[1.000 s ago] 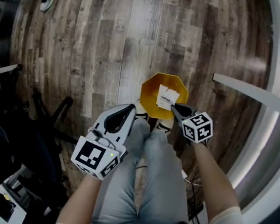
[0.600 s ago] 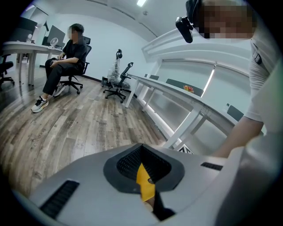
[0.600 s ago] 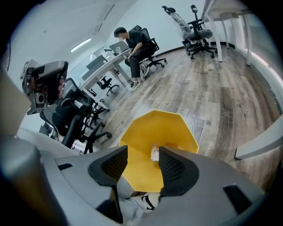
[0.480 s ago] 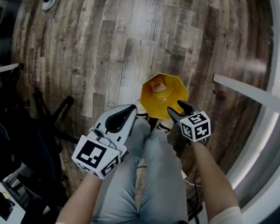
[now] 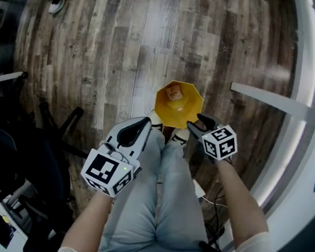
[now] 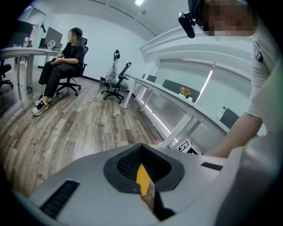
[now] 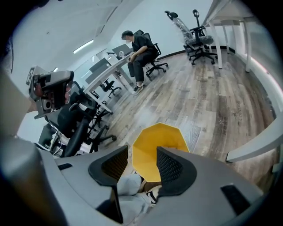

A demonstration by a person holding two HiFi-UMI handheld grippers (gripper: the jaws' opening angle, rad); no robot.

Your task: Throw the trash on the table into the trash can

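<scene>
Trash (image 5: 175, 91) in the bin (image 5: 182, 113) — right gripper (image 5: 196, 121) empty
My right gripper hangs at the yellow bin's 4 o'clock, its jaws just opened wide with nothing between them; the trash lies inside. My left gripper (image 5: 142, 124), at the bin's 8 o'clock, is closed — jaws together, holding nothing.

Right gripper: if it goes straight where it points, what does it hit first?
The right gripper would probably meet the bin, seen ahead between its jaws, which have just been opening and hold nothing; depth is unclear.
</scene>
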